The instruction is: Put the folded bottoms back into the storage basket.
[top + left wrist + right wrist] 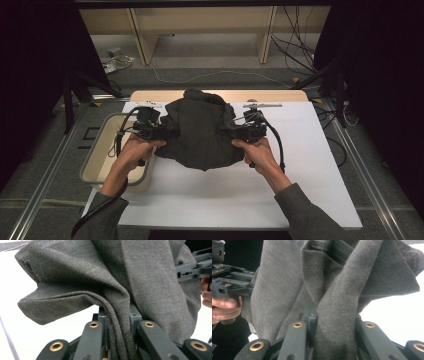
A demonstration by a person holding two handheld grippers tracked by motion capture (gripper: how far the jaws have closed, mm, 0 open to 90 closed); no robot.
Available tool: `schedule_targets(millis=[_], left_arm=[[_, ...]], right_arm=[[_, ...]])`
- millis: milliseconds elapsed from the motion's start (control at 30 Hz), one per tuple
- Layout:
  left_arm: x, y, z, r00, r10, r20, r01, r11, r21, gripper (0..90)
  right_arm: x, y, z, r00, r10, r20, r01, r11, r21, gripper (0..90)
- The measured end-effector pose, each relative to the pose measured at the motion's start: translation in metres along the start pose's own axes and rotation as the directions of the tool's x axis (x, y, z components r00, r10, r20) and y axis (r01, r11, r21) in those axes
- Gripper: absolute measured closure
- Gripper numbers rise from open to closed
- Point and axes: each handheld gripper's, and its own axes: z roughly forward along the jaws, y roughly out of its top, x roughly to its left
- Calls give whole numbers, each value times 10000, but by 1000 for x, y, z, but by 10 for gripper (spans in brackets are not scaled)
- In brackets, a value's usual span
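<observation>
Garment [200, 132]: dark grey, crumpled, seamed; left claw [159, 131], right claw [231, 134] each clenched on fabric.

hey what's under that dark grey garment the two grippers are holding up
Beneath the dark grey garment lies the white table, bare where it shows. The left gripper and right gripper clamp its sides. Directly under the cloth, the surface is covered.

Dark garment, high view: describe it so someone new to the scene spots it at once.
Find the white table; above its middle hangs the dark grey garment, bunched, stretched between the left tool and the right tool, both shut on its fabric. Unlike the beige bin at the table's left edge, it is soft, creased cloth.
</observation>
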Motion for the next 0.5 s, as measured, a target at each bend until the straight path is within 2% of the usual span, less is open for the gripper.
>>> schedule_targets(millis=[500], left_arm=[[29, 0, -33, 9985, -323, -434, 307, 9988, -373, 788]], right_arm=[[30, 23, 34, 9993, -323, -166, 326, 9993, 176, 708]])
